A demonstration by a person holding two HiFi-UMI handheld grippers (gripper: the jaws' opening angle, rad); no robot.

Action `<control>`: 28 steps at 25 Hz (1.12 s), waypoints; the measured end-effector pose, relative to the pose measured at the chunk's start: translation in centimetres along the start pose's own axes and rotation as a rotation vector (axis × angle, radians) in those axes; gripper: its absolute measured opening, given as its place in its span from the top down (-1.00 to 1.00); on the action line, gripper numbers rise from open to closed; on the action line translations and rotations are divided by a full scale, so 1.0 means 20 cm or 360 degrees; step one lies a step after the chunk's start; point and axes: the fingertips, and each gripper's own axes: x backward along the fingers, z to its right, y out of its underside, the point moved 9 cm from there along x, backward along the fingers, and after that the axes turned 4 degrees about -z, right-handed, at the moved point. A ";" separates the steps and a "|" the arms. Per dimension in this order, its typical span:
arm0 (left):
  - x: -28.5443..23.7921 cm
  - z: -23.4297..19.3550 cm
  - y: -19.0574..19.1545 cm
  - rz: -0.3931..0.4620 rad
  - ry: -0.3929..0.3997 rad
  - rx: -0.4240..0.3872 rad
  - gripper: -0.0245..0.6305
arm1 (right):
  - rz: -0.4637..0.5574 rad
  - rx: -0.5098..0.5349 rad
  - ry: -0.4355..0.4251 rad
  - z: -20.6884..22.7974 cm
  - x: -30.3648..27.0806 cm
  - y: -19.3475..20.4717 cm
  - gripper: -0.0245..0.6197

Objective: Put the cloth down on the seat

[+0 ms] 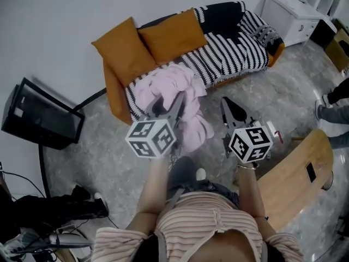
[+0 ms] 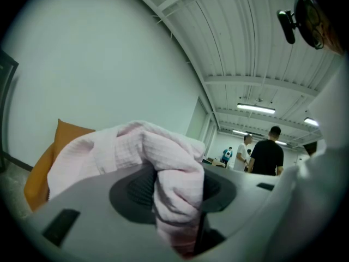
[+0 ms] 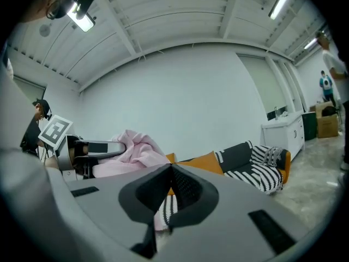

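A pink cloth hangs bunched from my left gripper, whose jaws are shut on a fold of it. It hangs over the near left end of the sofa seat, which is covered by a black-and-white striped blanket. In the left gripper view the cloth fills the gap between the pads and drapes over the left jaw. My right gripper is to the right of the cloth, shut and empty, a little in front of the sofa. In the right gripper view its tips meet, with the cloth off to the left.
Two orange cushions lean on the sofa's back at the left. A black screen on a stand is at the left, a white cabinet behind the sofa's right end, a wooden chair seat at the right. People stand far off.
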 end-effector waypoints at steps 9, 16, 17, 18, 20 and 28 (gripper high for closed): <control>-0.14 -0.05 -0.09 0.0022 0.0009 -0.0007 0.40 | 0.0011 -0.0028 0.0000 0.10 -0.12 -0.06 0.90; -0.34 -0.16 -0.13 0.0019 -0.0002 0.0023 0.40 | -0.0016 -0.0025 0.0014 0.22 -0.29 -0.08 0.90; -0.38 -0.18 -0.14 0.0016 -0.0002 0.0028 0.40 | -0.0025 -0.0019 0.0021 0.24 -0.32 -0.08 0.90; -0.42 -0.21 -0.14 0.0009 -0.0001 0.0032 0.40 | -0.0036 -0.0017 0.0028 0.27 -0.35 -0.07 0.90; -0.51 -0.26 -0.14 -0.0012 0.0001 0.0038 0.40 | -0.0053 -0.0034 0.0037 0.32 -0.43 -0.07 0.90; -0.87 -0.49 -0.25 -0.0062 -0.0016 0.0076 0.40 | -0.0127 -0.0068 0.0025 0.49 -0.81 -0.13 0.90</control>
